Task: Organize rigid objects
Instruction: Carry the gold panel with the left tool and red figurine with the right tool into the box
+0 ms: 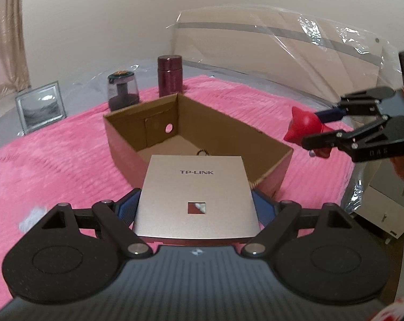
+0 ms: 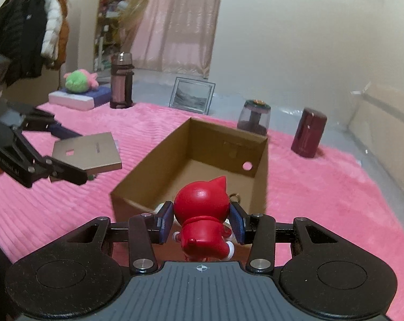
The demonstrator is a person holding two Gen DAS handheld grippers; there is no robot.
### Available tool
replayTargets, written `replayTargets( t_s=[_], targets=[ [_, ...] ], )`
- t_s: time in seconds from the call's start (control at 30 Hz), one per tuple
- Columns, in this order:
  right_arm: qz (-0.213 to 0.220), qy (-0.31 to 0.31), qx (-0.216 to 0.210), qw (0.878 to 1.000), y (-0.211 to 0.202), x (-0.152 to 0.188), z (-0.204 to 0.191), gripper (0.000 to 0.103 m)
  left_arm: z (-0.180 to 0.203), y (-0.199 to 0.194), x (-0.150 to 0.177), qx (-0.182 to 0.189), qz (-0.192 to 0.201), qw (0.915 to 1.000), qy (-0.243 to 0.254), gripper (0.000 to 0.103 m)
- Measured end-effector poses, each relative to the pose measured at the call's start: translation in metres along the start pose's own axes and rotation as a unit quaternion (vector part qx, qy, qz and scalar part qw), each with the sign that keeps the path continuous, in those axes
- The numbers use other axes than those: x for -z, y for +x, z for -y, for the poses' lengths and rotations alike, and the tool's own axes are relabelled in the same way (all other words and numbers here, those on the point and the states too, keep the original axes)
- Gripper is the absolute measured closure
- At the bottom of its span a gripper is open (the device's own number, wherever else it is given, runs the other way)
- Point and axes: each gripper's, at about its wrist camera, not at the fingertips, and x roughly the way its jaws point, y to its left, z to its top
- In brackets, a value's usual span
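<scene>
An open brown cardboard box (image 1: 127,139) sits on the pink blanket, and its inside wall (image 2: 228,149) has a round hole. My left gripper (image 1: 198,207) is shut on a flat silver TP-LINK panel (image 1: 196,182), with blue pads on its two sides. In the right wrist view this panel (image 2: 89,152) hangs left of the box, in the left gripper (image 2: 73,156). My right gripper (image 2: 202,222) is shut on a red cat-eared figurine (image 2: 202,208) by the box's near end. From the left wrist view, the figurine (image 1: 303,125) and right gripper (image 1: 313,129) are right of the box.
Behind the box stand a maroon canister (image 1: 169,76), a dark glass jar (image 1: 123,91) and a framed picture (image 1: 40,107). A plastic-wrapped board (image 1: 282,53) leans on the wall. A tall bottle (image 2: 121,80), a green plush (image 2: 77,80) and hanging coats (image 2: 28,26) are farther off.
</scene>
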Motion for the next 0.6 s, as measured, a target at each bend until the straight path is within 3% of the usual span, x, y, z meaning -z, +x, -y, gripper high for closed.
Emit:
replayTargets(
  t_s=[0.2,0.33,0.6],
  targets=[
    [-0.002,-0.05,-0.015,0.999,0.018,-0.02,0.03,0.061,-0.01,0.018,-0.029,0.018,-0.006,0.9993,0.032,0.019],
    [-0.021,-0.089,-0.044,0.995,0.045,-0.037,0.046,0.061,-0.019,0.039,-0.051,0.018,-0.02,0.9964,0.08,0.019],
    [-0.06,-0.189,-0.078,0.977,0.111,-0.063,0.056,0.061,-0.038,0.089,-0.089,0.015,-0.052,0.985,0.164,0.019]
  ],
)
